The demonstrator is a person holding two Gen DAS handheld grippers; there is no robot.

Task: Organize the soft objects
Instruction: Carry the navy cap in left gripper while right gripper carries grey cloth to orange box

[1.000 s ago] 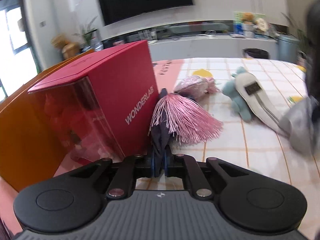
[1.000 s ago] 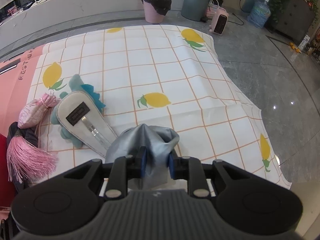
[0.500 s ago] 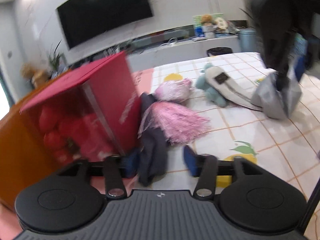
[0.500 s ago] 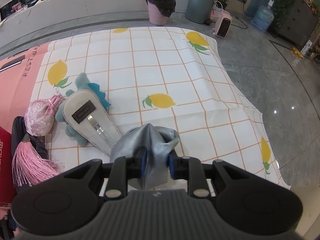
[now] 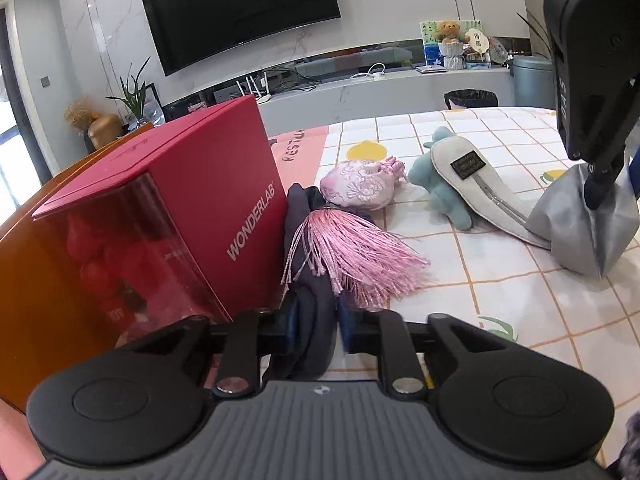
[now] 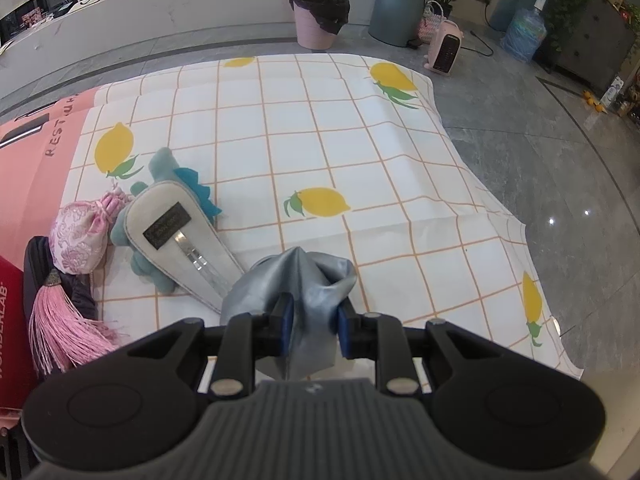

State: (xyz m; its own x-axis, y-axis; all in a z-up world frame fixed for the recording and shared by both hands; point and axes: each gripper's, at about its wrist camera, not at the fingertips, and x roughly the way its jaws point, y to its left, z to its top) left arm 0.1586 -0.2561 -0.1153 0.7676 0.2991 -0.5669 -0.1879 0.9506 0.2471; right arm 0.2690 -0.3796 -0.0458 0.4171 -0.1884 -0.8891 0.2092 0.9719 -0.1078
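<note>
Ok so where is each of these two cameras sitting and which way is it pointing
Left wrist: low on the left gripper, facing a TV wall; its fingers pinch the dark cloth beside the red box; the right gripper shows top right.
Right wrist: on the right gripper, angled down over the lemon tablecloth; its fingers pinch the grey cloth.
Shared: pink tassel, pink pouch, teal plush, grey cloth.

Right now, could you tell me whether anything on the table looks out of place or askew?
Yes: the red box sits tilted rather than flat, leaning against the orange surface beside it. The grey slipper lies on top of the teal plush toy. Nothing looks spilled or damaged.
</note>
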